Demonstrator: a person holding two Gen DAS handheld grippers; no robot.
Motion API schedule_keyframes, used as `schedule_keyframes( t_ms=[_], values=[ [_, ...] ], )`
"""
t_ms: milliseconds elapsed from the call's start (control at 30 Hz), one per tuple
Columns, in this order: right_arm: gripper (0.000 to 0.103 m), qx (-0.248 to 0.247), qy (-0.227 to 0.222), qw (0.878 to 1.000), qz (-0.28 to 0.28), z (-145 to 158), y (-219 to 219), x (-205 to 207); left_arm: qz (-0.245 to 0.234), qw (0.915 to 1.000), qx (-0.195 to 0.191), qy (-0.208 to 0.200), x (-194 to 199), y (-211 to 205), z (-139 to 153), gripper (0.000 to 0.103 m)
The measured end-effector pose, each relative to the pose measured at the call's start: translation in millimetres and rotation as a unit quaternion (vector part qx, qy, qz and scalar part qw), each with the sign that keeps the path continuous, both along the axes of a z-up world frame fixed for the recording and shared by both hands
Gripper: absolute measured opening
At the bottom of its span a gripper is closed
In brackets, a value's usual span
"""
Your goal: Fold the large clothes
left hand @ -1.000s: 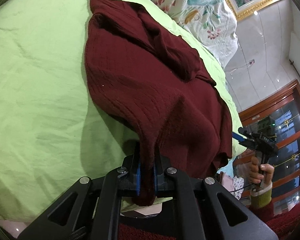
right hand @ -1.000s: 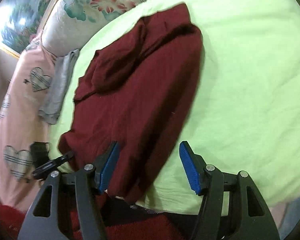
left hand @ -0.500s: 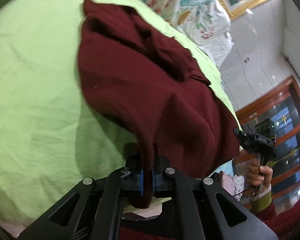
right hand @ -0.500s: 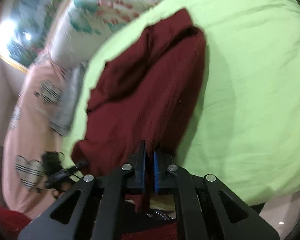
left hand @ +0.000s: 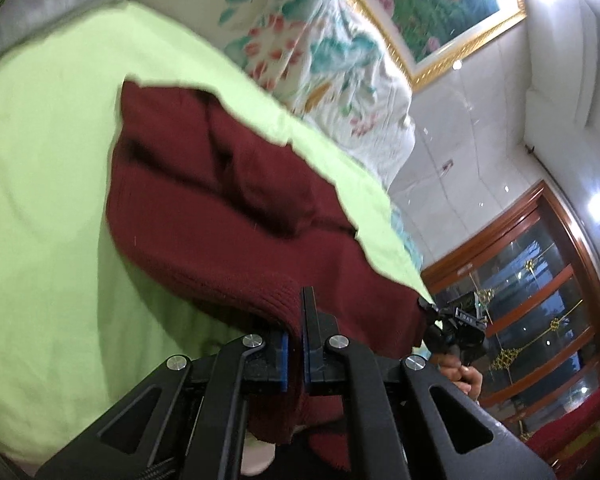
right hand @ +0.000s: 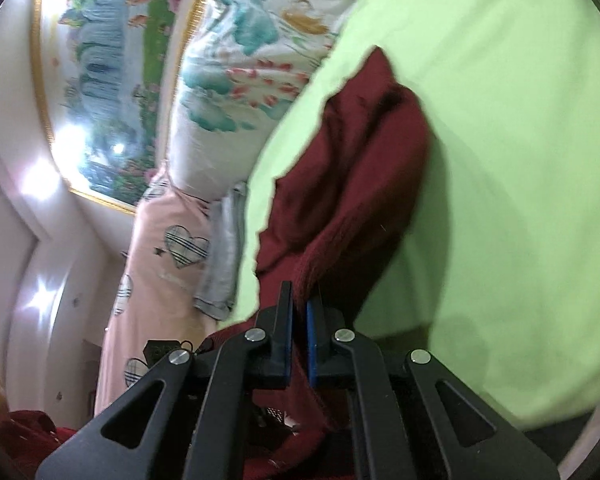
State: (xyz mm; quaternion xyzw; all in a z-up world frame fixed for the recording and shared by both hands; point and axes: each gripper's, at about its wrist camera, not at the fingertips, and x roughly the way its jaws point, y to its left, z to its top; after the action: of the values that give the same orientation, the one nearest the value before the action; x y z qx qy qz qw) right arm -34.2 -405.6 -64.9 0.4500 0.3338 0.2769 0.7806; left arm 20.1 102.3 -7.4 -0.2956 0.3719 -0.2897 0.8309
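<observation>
The dark red sweater [left hand: 236, 216] lies on the green bed sheet [left hand: 48, 200], and its near edge is lifted. The left gripper [left hand: 296, 344] has its 2 fingers closed tightly on the ribbed hem. The right gripper [right hand: 300, 328] also pinches the hem between narrow fingers. A floral quilt [right hand: 236, 80] lies behind.

sweater [left hand: 236, 216]: dark red knit
sheet [left hand: 40, 200]: plain lime green
quilt [right hand: 236, 80]: white — teal, red florals
pads [left hand: 283, 356]: blue
</observation>
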Motion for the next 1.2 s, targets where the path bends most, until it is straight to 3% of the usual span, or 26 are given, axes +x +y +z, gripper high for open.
schedule_keyframes(
  t_ms=[233,367,500,667,800,1000,1133,1200],
  values=[
    [0.006,-0.020,-0.042,0.999,0.003,51.8,0.0,79.0,0.045,0.9976,0.009,-0.052,72.7,5.9,42.6,0.003],
    [0.006,-0.034,-0.027,0.999,-0.007,64.1,-3.2,146.5,0.076,0.9953,0.030,-0.052,141.2,-0.3,50.1,0.003],
    [0.006,-0.054,0.016,0.998,-0.027,51.5,-4.9,220.5,0.116,0.9920,0.048,-0.016,206.4,5.9,32.3,0.002],
    [0.006,-0.097,0.088,0.990,-0.044,6.8,-0.1,285.6,0.144,0.9863,0.063,0.052,271.3,16.8,-16.2,0.003],
    [0.006,-0.125,0.108,0.985,-0.043,-15.1,3.7,301.5,0.141,0.9838,0.077,0.080,289.8,17.7,-46.0,0.003],
    [0.010,-0.132,0.097,0.986,-0.043,-9.2,0.2,292.2,0.134,0.9832,0.075,0.098,279.3,13.8,-58.9,0.008],
    [0.013,-0.189,0.038,0.980,-0.049,23.4,14.8,258.0,0.104,0.9897,0.064,0.074,237.8,-0.6,-39.2,0.011],
    [0.013,-0.218,-0.004,0.976,-0.013,37.1,41.0,241.2,0.063,0.9940,0.069,0.057,220.9,-26.0,-29.7,0.011]
  ],
)
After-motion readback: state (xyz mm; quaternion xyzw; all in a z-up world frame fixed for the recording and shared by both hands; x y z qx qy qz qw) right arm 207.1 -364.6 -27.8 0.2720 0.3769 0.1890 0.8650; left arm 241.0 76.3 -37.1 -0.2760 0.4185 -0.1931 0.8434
